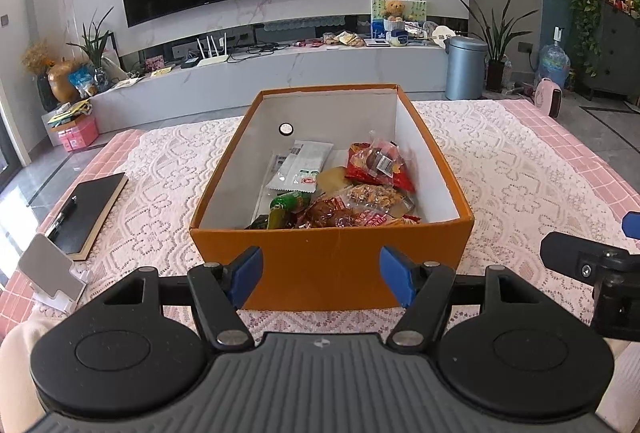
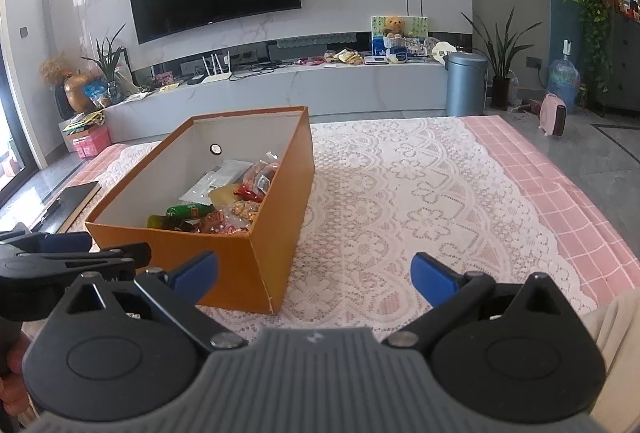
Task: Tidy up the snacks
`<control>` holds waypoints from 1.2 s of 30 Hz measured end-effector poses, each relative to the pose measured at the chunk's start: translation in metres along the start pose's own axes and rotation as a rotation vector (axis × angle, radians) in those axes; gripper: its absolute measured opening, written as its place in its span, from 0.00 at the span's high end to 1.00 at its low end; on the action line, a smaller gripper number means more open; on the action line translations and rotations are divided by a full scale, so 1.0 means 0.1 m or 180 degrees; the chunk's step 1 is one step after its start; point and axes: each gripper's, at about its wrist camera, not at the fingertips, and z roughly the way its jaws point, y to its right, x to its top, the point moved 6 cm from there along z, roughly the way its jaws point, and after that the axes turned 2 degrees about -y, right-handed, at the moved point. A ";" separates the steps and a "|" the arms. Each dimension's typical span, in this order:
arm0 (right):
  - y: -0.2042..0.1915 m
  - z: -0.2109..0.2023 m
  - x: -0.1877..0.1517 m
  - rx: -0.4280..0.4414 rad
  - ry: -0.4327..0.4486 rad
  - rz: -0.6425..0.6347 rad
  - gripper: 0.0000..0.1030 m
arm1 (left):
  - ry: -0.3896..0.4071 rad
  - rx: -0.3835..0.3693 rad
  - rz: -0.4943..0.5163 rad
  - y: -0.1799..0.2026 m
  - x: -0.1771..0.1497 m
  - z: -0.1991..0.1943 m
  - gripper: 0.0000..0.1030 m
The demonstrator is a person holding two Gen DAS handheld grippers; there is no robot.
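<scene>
Orange cardboard fills my view: the box [image 1: 328, 265] sits on the lace cloth [image 2: 400, 201], open-topped, with the snacks [image 1: 340, 193] heaped loose against its right wall and near end. I see a white packet [image 1: 300, 165] lying toward the far end, a green one [image 1: 286, 207] near the front, and red bags [image 1: 376, 165] piled on the right. No snack lies on the cloth that I can see, so I judge the gathering is done or nearly so, and what remains is tidying inside the box or moving it.

If I tidy, I should come in from above, clear the near wall before dipping, and take one packet by an edge so as not to crush it. The crinkly bags will likely slide, so a slow close is wise.

My left gripper [image 1: 322, 281] hangs just before the near wall, angled down toward it, fingers wide with nothing between them, roughly centred on the box. My right gripper [image 2: 316, 273] sits beside it to the right, off the box's near right corner, also tilted down, fingers wide and empty over bare cloth. Neither touches the box. A notebook [image 1: 90, 209] with a pen lies well apart on the left, out of my way.
</scene>
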 end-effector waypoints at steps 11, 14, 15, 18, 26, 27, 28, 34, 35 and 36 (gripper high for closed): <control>-0.01 -0.01 0.00 -0.0001 0.0017 -0.0047 0.03 | -0.0003 -0.0002 0.0009 0.01 0.01 0.00 0.23; -0.01 -0.01 0.00 -0.0002 0.0018 -0.0051 0.03 | -0.0006 -0.0005 0.0016 0.01 0.01 0.00 0.23; -0.01 -0.01 0.00 0.0000 0.0018 -0.0051 0.03 | -0.0005 -0.0004 0.0019 0.01 0.01 -0.01 0.23; -0.01 -0.01 0.00 -0.0002 0.0019 -0.0052 0.03 | -0.0004 -0.0012 0.0024 0.01 0.01 0.00 0.23; 0.00 -0.01 0.00 -0.0006 0.0028 -0.0053 0.03 | -0.0006 -0.0001 0.0037 0.00 0.01 0.00 0.23; 0.00 -0.01 0.00 -0.0005 0.0031 -0.0053 0.03 | -0.0006 -0.0002 0.0037 0.00 0.01 0.00 0.23; 0.00 -0.01 0.01 -0.0005 0.0034 -0.0055 0.03 | -0.0006 -0.0001 0.0038 0.00 0.01 0.00 0.23; 0.00 -0.01 0.01 -0.0004 0.0041 -0.0059 0.03 | -0.0006 0.0008 0.0046 -0.01 0.00 0.00 0.23; 0.00 -0.01 0.01 -0.0004 0.0039 -0.0059 0.03 | -0.0006 0.0008 0.0050 -0.02 0.00 0.00 0.23; 0.00 -0.01 0.01 -0.0005 0.0039 -0.0060 0.03 | -0.0006 0.0008 0.0050 -0.02 0.00 0.00 0.23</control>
